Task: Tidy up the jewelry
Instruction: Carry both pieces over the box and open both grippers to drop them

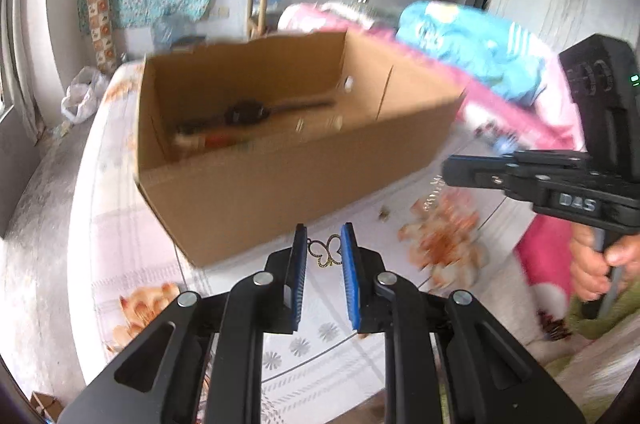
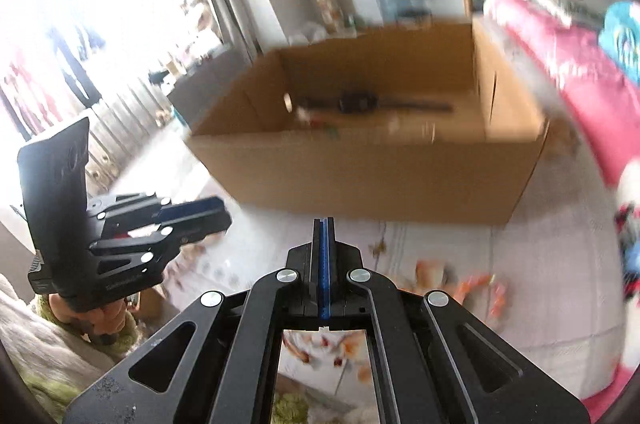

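My left gripper (image 1: 324,250) is shut on a small gold butterfly-shaped ornament (image 1: 325,251), whose wings span the gap between the blue pads; the gripper (image 2: 222,215) also shows from the side in the right wrist view. The right gripper (image 2: 324,224) has its pads pressed together. In the left wrist view its tip (image 1: 447,171) carries a thin pale chain (image 1: 433,193) that seems to dangle below it. Just beyond both grippers, an open cardboard box (image 1: 280,192) (image 2: 360,180) sits on the bed, with a long dark object (image 1: 248,112) and blurred small items inside. A small loose trinket (image 1: 384,213) lies on the sheet.
The bed has a pale flowered sheet (image 1: 440,240). A pink blanket (image 1: 516,128) and a blue cloth (image 1: 472,44) are piled behind and to the right of the box. A person's hand (image 1: 596,264) grips the right tool's handle. A window (image 2: 80,24) stands at the left.
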A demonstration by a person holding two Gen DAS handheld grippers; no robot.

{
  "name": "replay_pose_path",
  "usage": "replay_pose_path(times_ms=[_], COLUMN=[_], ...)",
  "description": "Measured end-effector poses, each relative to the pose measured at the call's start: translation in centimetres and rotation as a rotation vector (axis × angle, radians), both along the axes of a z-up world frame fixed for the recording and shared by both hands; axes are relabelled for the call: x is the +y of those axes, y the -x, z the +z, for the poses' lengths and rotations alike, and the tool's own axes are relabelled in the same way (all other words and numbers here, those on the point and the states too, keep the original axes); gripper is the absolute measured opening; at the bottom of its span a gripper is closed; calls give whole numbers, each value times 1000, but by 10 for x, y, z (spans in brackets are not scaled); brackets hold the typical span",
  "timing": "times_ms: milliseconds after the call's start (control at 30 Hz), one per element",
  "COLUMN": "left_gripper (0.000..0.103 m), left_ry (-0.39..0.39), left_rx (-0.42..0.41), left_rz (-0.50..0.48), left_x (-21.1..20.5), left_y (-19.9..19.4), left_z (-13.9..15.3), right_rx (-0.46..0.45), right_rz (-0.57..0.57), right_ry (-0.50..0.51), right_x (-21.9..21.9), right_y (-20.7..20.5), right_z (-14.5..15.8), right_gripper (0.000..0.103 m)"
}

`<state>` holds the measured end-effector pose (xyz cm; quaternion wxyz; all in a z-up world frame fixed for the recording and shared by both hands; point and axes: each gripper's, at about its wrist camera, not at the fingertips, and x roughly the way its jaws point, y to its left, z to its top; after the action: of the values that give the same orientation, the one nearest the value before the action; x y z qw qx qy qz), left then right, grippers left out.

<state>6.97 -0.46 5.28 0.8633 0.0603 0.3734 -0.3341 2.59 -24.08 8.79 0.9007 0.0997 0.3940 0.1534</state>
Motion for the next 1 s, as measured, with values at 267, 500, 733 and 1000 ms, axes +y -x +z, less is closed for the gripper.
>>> replay_pose_path(times_ms=[267,500,733,1000], left_gripper=[16,16,21,60], left_ry=[78,12,-42,-38], left_rx=[-102,34,136,133], left_rz=[-68,-36,-6,46], left_x=[-12,-49,-71,-63], left_y=[-30,-103,-141,-140], left_z=[61,41,15,15], right_rx=[-135,-15,44,31], right_rz=[23,11,-20,-61], right_ry=[-54,-39,-48,-86], right_x=[-3,2,-10,-24], right_y=[-46,-114,-147,-133], right_z=[40,9,-10,-8], right_gripper=[0,0,3,30])
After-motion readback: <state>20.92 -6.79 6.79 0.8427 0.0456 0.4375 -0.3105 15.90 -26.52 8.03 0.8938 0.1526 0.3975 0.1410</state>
